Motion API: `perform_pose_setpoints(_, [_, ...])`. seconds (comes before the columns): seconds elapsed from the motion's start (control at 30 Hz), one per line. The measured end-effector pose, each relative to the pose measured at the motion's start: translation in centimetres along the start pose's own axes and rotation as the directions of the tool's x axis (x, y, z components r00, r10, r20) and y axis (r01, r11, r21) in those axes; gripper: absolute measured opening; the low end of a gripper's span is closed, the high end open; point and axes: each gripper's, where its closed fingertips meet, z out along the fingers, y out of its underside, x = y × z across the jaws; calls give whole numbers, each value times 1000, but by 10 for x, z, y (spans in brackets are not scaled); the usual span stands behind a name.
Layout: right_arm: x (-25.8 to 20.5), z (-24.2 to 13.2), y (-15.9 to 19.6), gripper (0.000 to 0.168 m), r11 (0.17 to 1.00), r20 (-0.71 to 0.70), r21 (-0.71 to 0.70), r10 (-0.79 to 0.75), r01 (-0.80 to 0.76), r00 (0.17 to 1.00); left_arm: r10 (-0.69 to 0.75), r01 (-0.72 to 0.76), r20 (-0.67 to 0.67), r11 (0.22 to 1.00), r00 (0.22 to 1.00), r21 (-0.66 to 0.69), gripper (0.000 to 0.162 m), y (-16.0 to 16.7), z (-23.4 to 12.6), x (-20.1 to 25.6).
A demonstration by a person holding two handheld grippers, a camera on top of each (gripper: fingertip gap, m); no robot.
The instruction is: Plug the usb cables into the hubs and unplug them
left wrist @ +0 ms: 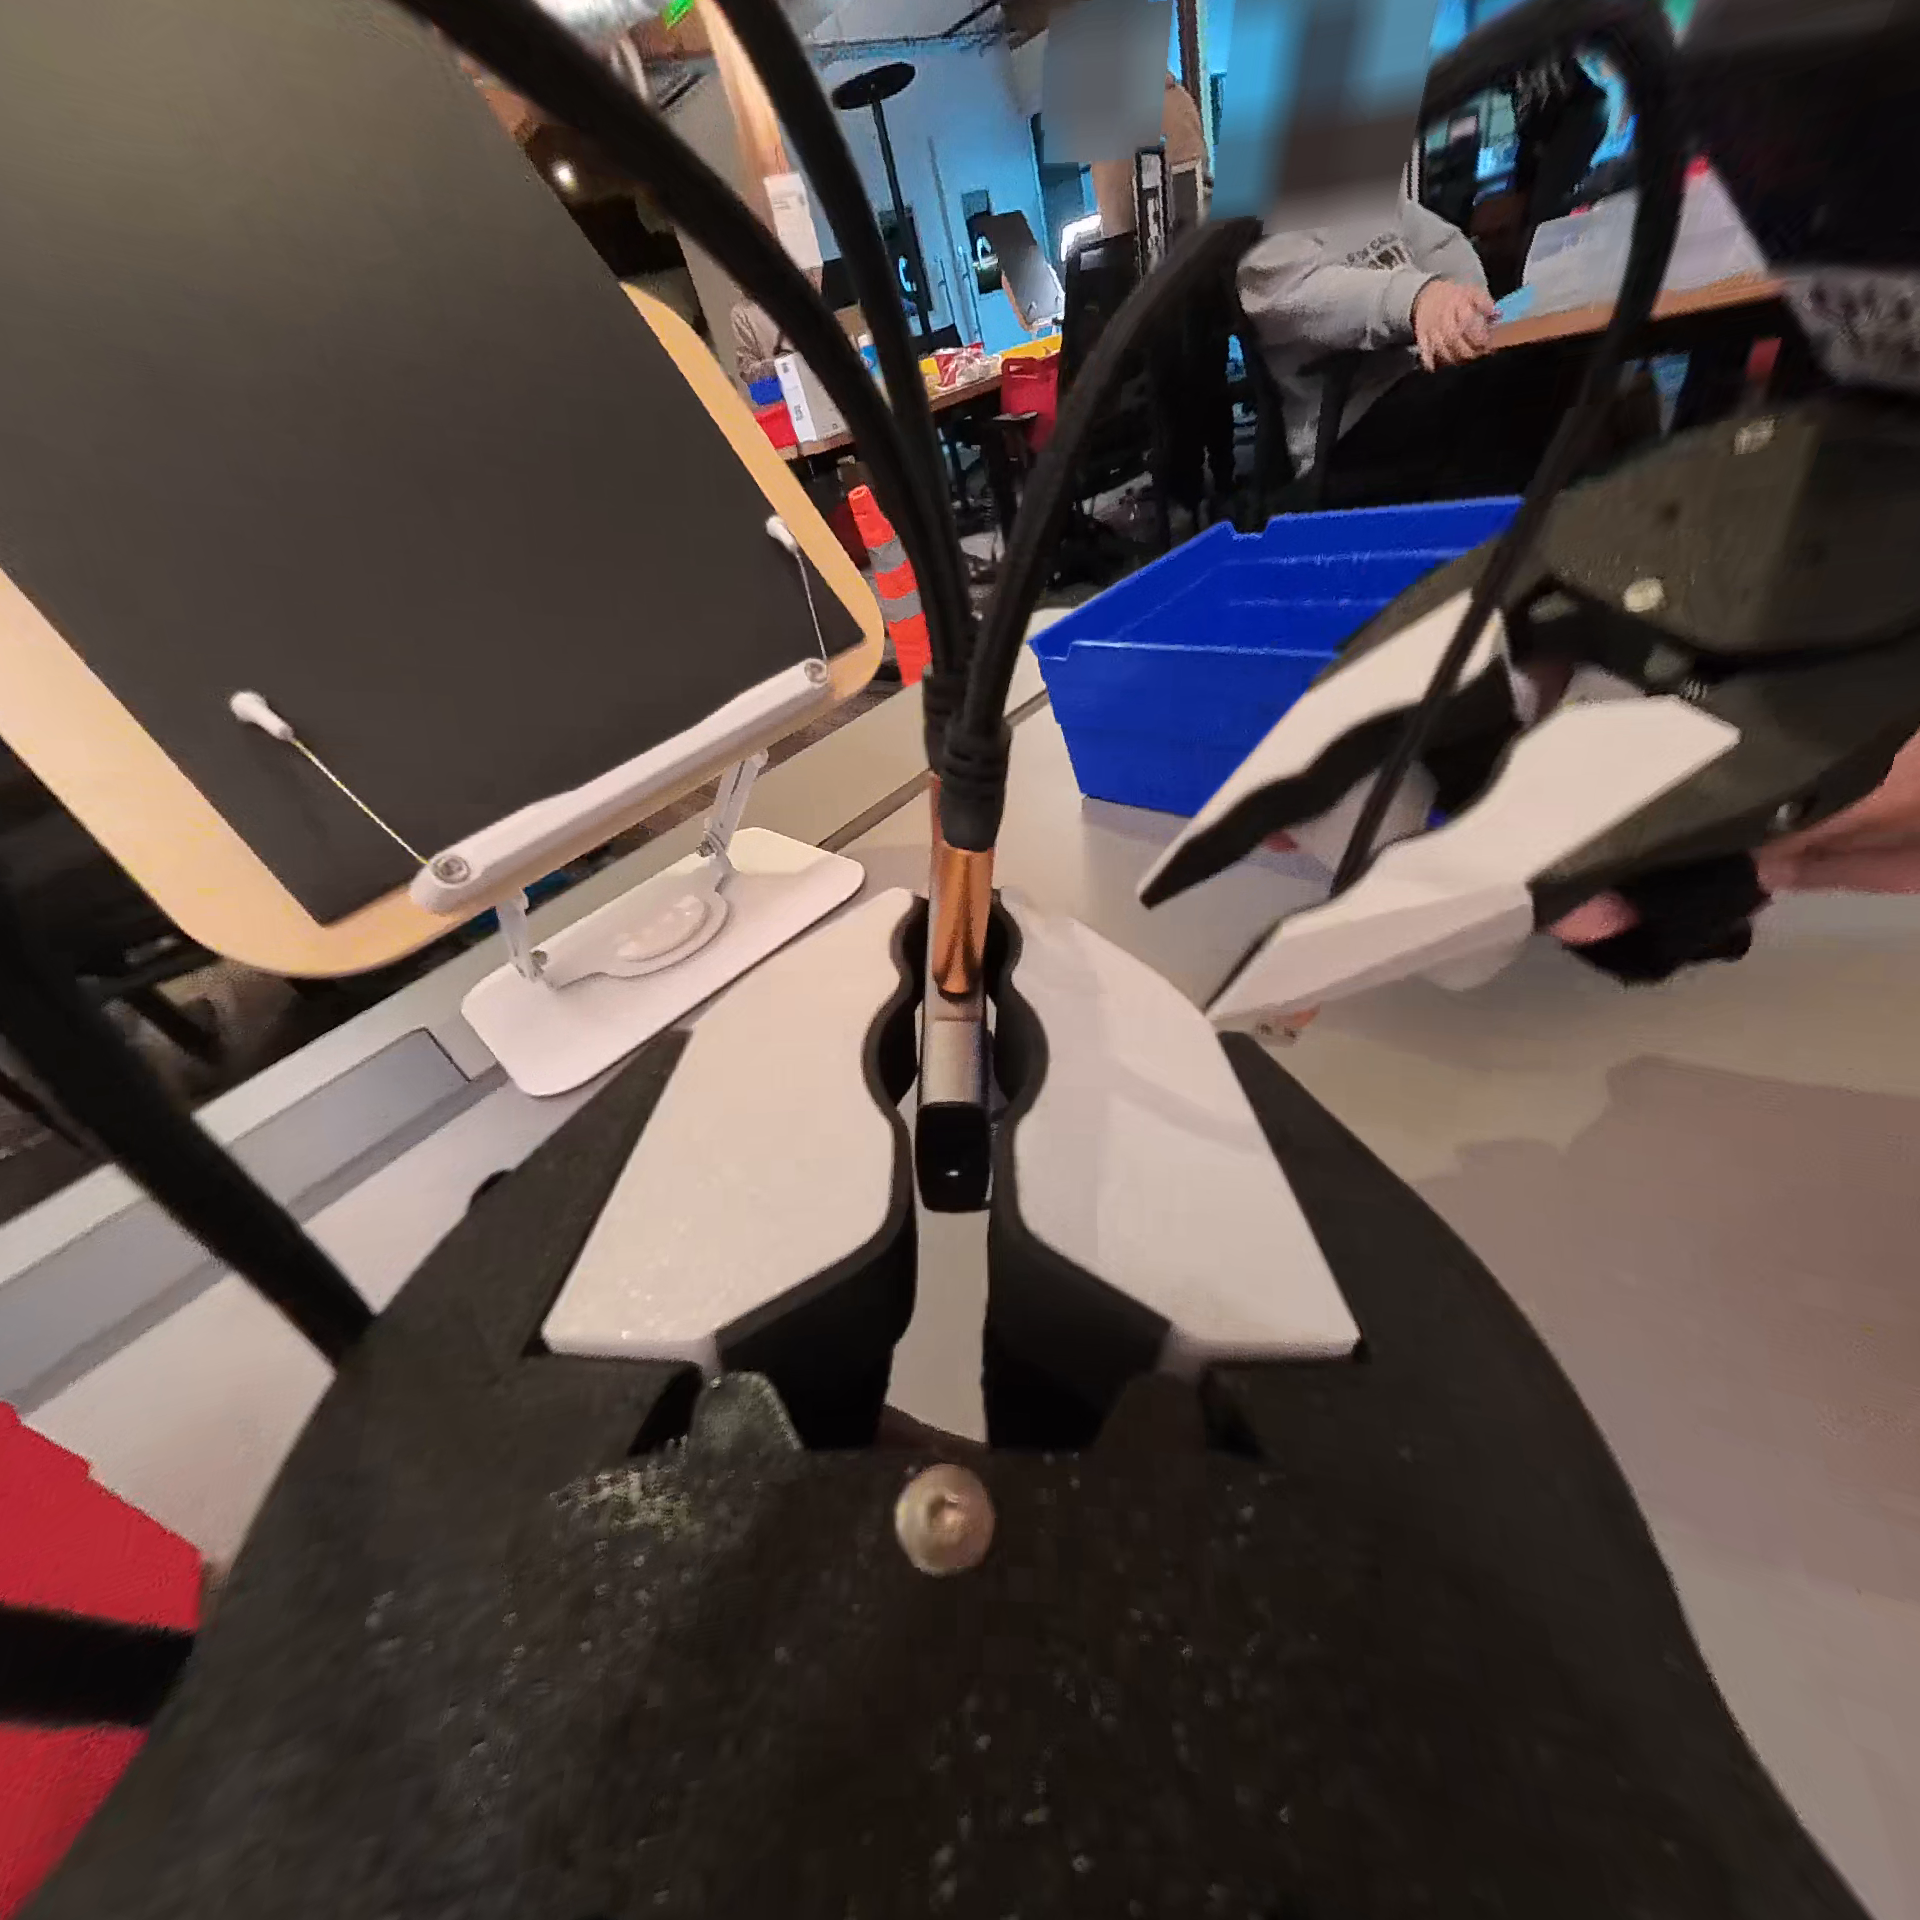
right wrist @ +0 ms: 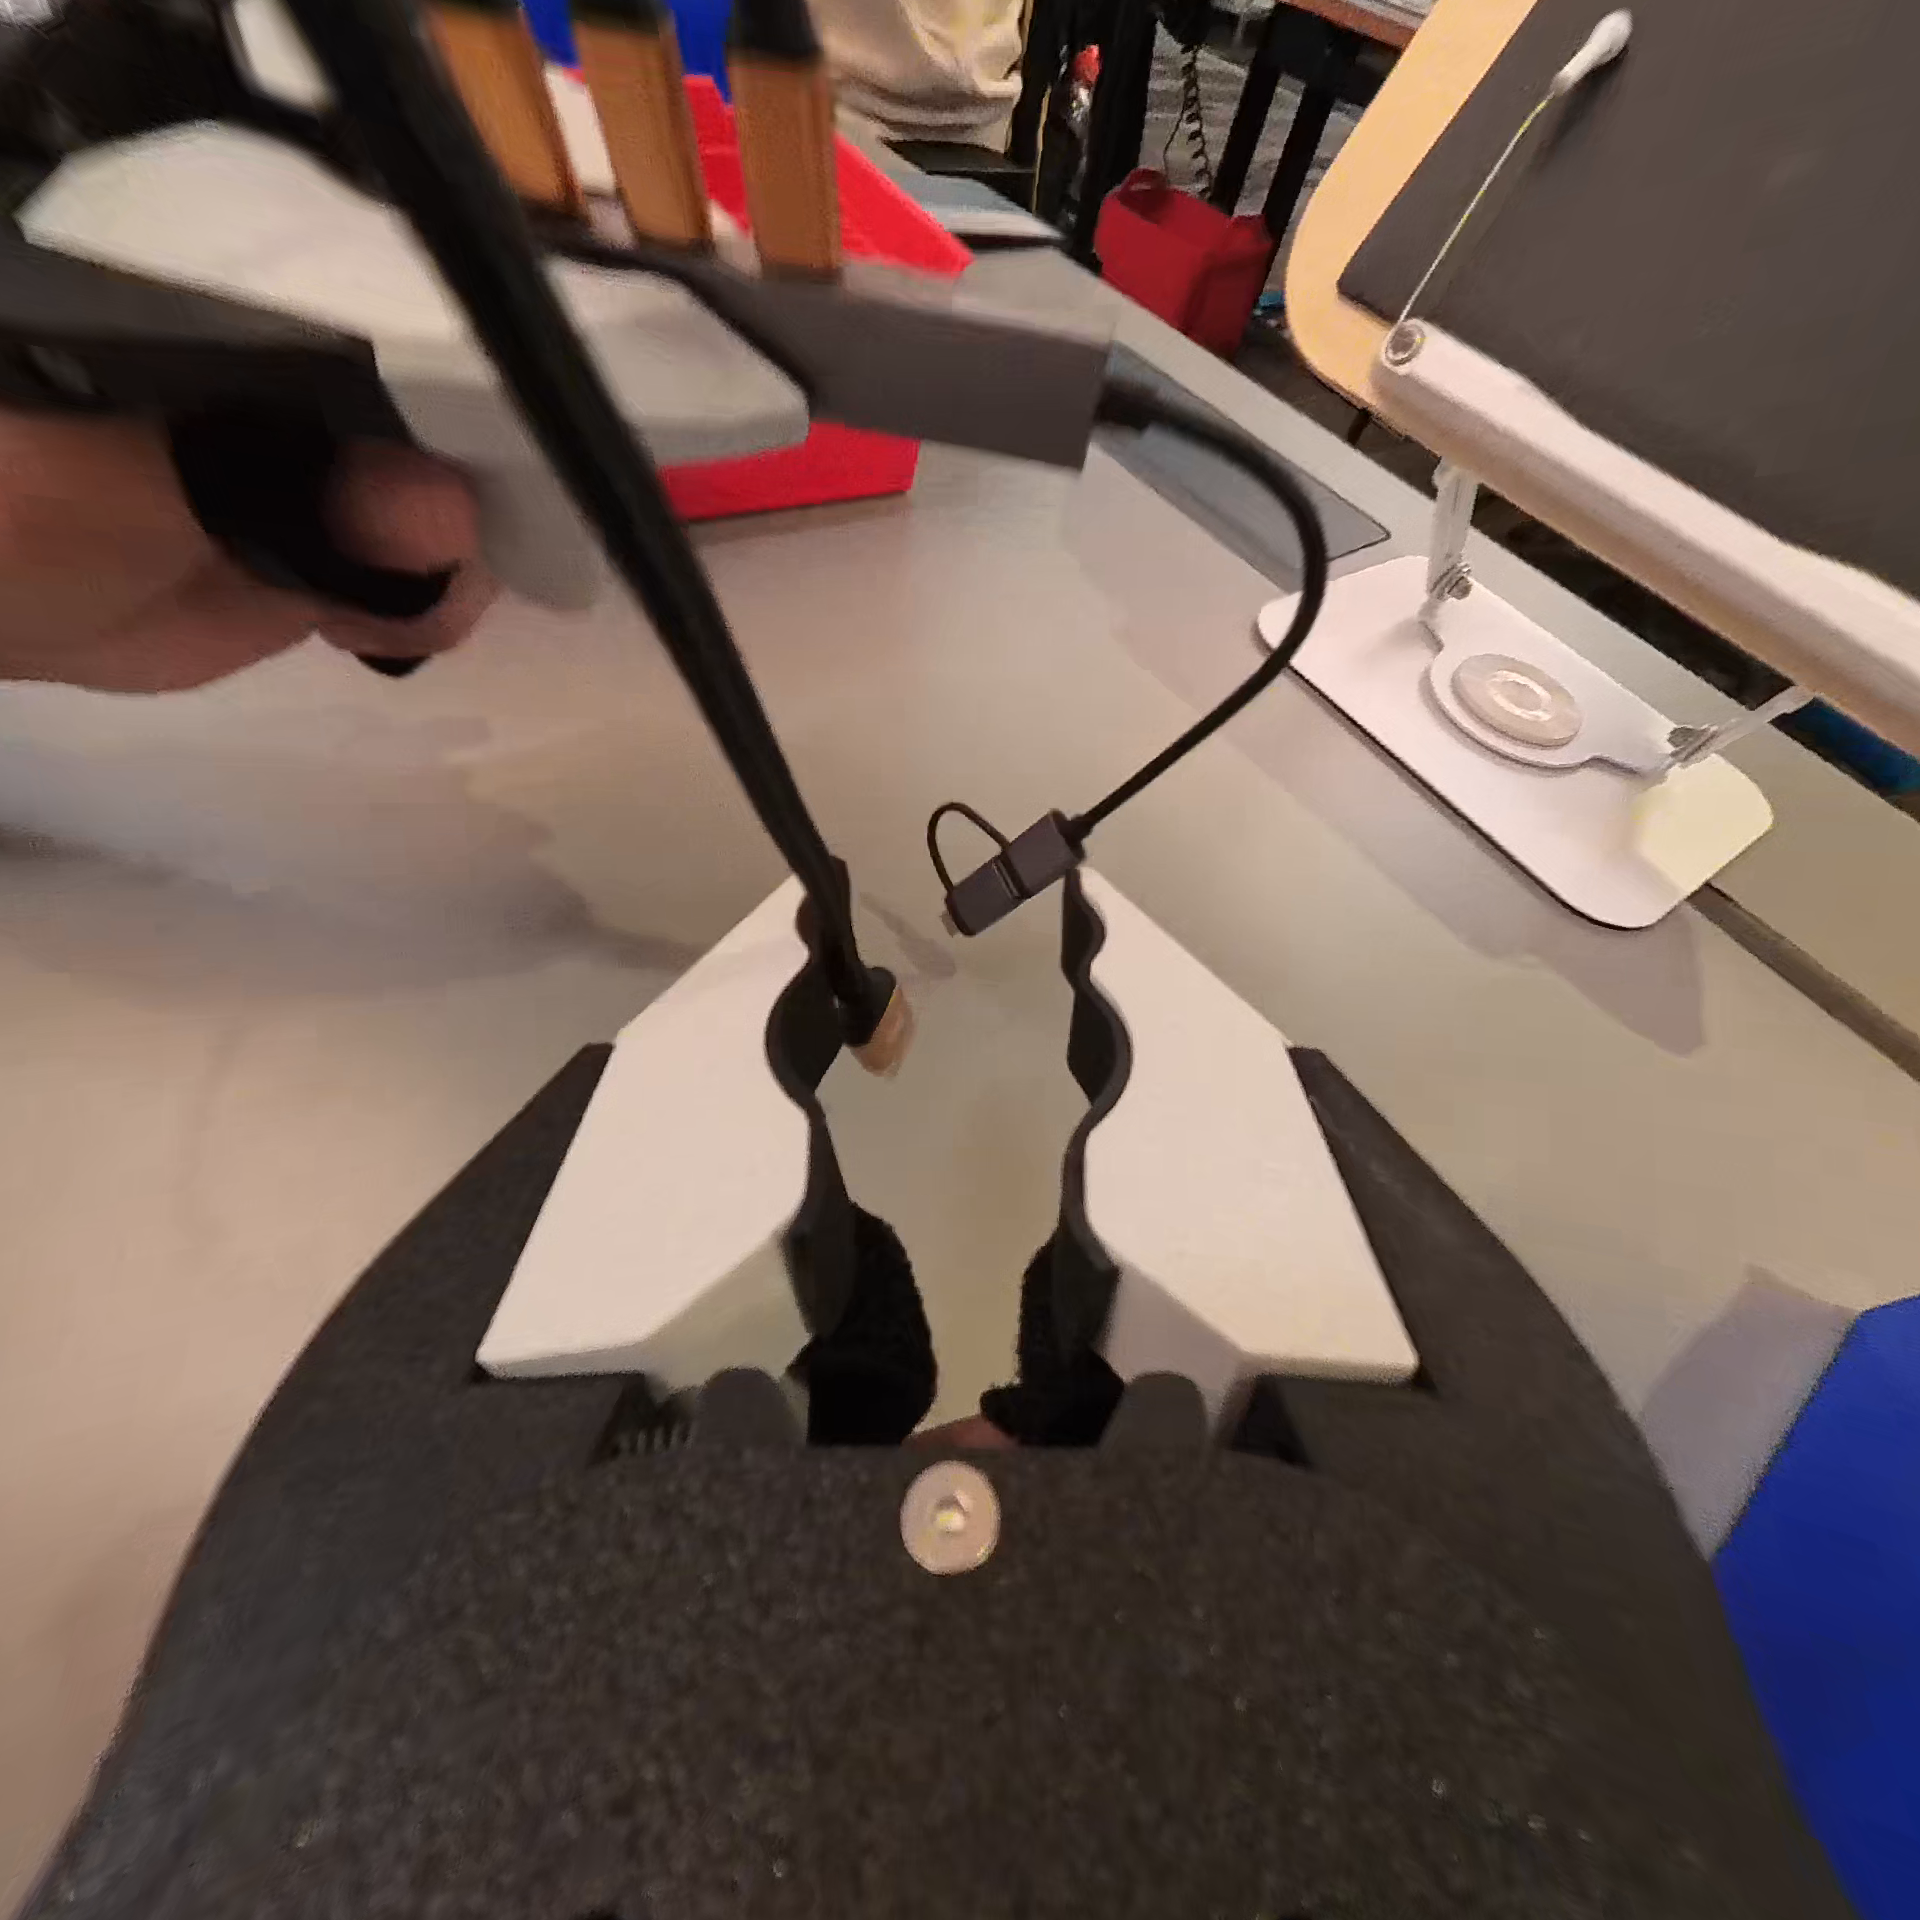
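My left gripper is shut on a slim grey hub, held edge-on, with a copper-sleeved plug and black cables rising from it. In the right wrist view the hub shows at the top with three copper plugs standing in it. Its short tail cable ends in a grey connector hanging by my right fingertip. My right gripper is open. A black cable with a gold plug rests against its left finger, not clamped. It also shows in the left wrist view.
A black panel with a tan rim leans on a white stand at the left of the grey table. A blue bin sits at the back right and a red bin beyond the hub. A seated person is behind. About 8 centimetres separates my left fingertips from my right.
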Motion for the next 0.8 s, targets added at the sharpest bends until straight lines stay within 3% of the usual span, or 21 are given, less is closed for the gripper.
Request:
perform_pose_setpoints(0.1, [-1,-6,-5,37,999,0,38,-16,16,1000,-127,127,7,992,992,-13,9,-5,-4,-9])
perform_pose_setpoints(0.2, [-15,-19,-21,38,990,98,136,-32,19,995,-333,329,-74,942,940,-61,9,-4,-7,-5])
perform_pose_setpoints(0.37, [-20,-50,-55,39,933,321,287,122,-219,939,-607,569,-305,794,734,-211,9,-8,-16,29])
perform_pose_setpoints(0.43, [-19,-53,-57,46,907,403,263,207,-329,891,-657,616,-365,751,660,-237,9,-13,-21,40])
perform_pose_setpoints(0.57, [-23,-53,-57,39,910,393,286,173,-299,903,-684,647,-426,719,592,-254,9,-16,-26,51])
perform_pose_setpoints(0.7, [-24,-57,-63,59,953,324,274,38,-132,945,-667,609,-390,742,634,-278,9,-5,-28,51])
perform_pose_setpoints(0.8, [-28,-54,-64,58,984,359,179,-86,22,929,-630,543,-367,777,685,-320,9,2,-32,55])
